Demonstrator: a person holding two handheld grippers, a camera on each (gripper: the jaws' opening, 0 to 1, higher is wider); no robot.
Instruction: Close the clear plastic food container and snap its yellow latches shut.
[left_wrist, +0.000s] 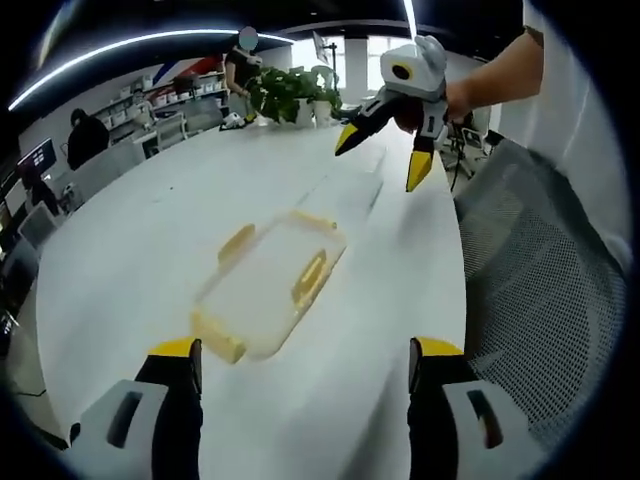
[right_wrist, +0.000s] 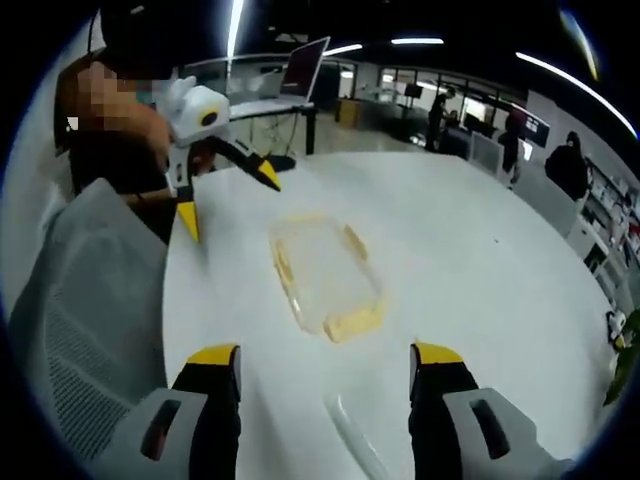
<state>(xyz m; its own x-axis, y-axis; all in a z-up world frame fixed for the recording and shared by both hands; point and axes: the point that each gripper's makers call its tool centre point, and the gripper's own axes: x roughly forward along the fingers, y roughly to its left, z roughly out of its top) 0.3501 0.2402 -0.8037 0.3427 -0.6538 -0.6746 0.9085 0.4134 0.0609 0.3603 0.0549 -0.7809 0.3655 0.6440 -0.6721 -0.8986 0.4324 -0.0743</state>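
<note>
Item: white tabletop (left_wrist: 150, 260), broad and rounded, its near edge curving down the right of the left gripper view beside a grey mesh chair (left_wrist: 540, 270); we find wide bare surface on every side of the container. Item: clear plastic food container (left_wrist: 268, 285) with yellow latches (left_wrist: 310, 278), lying flat on the tabletop toward the chair-side edge, lid on it as far as we can tell; whether any latch is snapped down we cannot tell, for the picture is blurred. Item: left tool (left_wrist: 300, 350), its two yellow-tipped jaws spread wide and holding nothing, poised just short of the container, whose nearest yellow corner sits close to the left jaw tip. Item: right tool (left_wrist: 385, 155), seen in the left gripper view beyond the container, raised above the tabletop, jaws spread and empty, well apart from the container. In the right gripper view we log the same container (right_wrist: 325, 275) ahead of the right tool (right_wrist: 325, 355), between the lines of its spread jaws but not touching them, and the left tool (right_wrist: 225, 195) held above the tabletop (right_wrist: 480, 250) past the container's far end, beside the mesh chair (right_wrist: 85, 300). Item: potted plant (left_wrist: 290, 92) at the far edge of the tabletop. Item: a laptop (right_wrist: 305, 68) on a separate desk beyond.
</note>
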